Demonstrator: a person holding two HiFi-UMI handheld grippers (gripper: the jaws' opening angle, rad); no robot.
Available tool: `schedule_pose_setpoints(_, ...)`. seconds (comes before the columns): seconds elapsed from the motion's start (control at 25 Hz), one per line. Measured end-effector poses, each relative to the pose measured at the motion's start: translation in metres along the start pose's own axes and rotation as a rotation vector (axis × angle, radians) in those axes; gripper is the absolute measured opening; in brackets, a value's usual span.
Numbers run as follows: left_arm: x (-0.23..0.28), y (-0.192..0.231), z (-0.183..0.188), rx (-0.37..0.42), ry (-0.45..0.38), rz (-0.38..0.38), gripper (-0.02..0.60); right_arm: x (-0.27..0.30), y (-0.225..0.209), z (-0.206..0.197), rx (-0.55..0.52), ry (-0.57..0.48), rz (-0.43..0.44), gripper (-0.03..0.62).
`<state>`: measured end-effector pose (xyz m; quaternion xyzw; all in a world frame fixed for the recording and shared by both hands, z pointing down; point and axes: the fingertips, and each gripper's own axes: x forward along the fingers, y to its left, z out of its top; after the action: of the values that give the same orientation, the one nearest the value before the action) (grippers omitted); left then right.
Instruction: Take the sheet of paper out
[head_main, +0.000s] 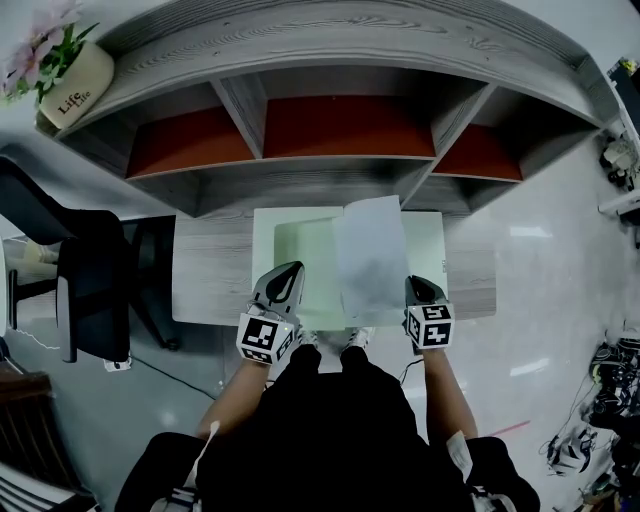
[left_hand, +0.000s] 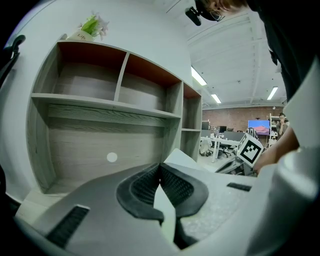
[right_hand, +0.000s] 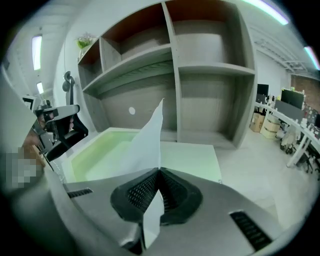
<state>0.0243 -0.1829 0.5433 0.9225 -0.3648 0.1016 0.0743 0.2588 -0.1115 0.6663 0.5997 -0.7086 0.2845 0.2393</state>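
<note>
Between the pads of the right gripper (right_hand: 160, 171) a sheet of paper (right_hand: 148, 142) is pinched by one edge, with the jaws closed tight onto it. Ahead of and above those jaws the sheet is seen standing nearly upright, curved along its length and ending in a pointed corner. A short tail of it is seen behind the pads. The sheet is noted as plain white and thin, with a soft grey shadow across its lower middle in the head view. Below and ahead of the right gripper a pale green case (right_hand: 95, 155) is laid open on the desk (head_main: 210, 270), a hollow half to the gripper's left and a flat half straight ahead. The sheet is held over the case; contact between its lower edge and the case cannot be judged. To the left of the right gripper, at the near left corner of the case, the left gripper (head_main: 284, 278) is held. Its pads are seen meeting at the tips, and a pale sliver in the gap behind them cannot be identified. Beyond both grippers a grey shelf unit (head_main: 340, 175) is stood on the desk.
</note>
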Motion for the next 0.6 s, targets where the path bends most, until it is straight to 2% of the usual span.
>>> schedule_pose_setpoints(0.6, 0.002, -0.021, 0.010, 0.011, -0.024, -0.047, 0.008, -0.076, 0.016, 0.066, -0.174, -0.344, -0.144, 0.023)
